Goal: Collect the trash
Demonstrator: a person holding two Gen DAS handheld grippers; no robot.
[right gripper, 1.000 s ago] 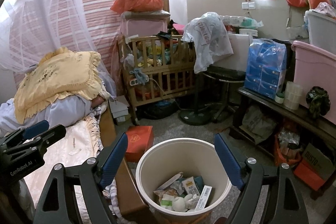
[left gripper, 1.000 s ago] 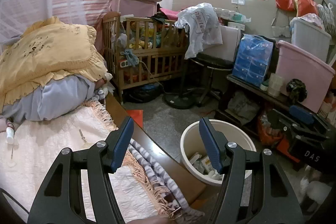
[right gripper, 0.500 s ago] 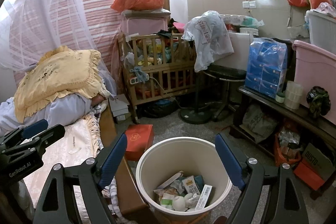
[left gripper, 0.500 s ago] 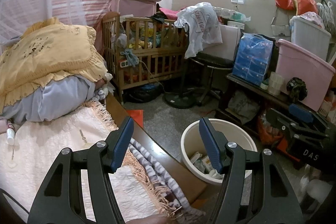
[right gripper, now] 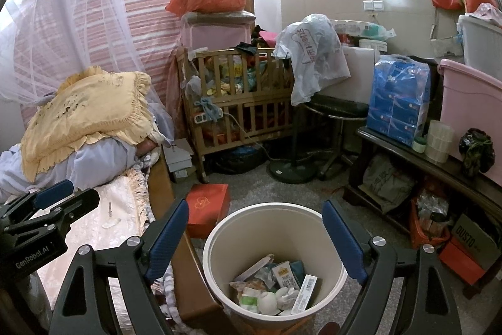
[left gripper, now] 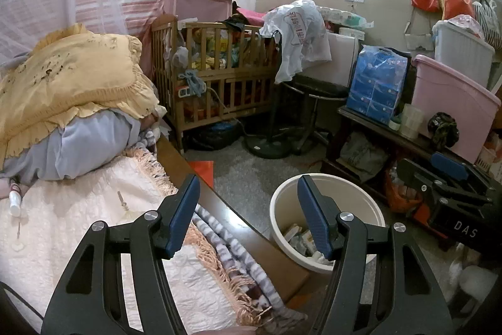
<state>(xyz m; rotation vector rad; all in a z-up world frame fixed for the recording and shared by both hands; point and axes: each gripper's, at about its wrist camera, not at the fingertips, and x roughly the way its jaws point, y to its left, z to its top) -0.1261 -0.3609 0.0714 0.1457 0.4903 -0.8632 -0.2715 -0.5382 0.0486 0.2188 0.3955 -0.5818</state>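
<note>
We hover our right gripper (right gripper: pixel 251 236), jaws spread and empty, above the trash bin (right gripper: pixel 219 244) on the floor beside the bed (left gripper: pixel 78 228); wrappers sit inside. Our left gripper (left gripper: pixel 248 209), jaws apart, holds nothing, facing the bed edge.
</note>
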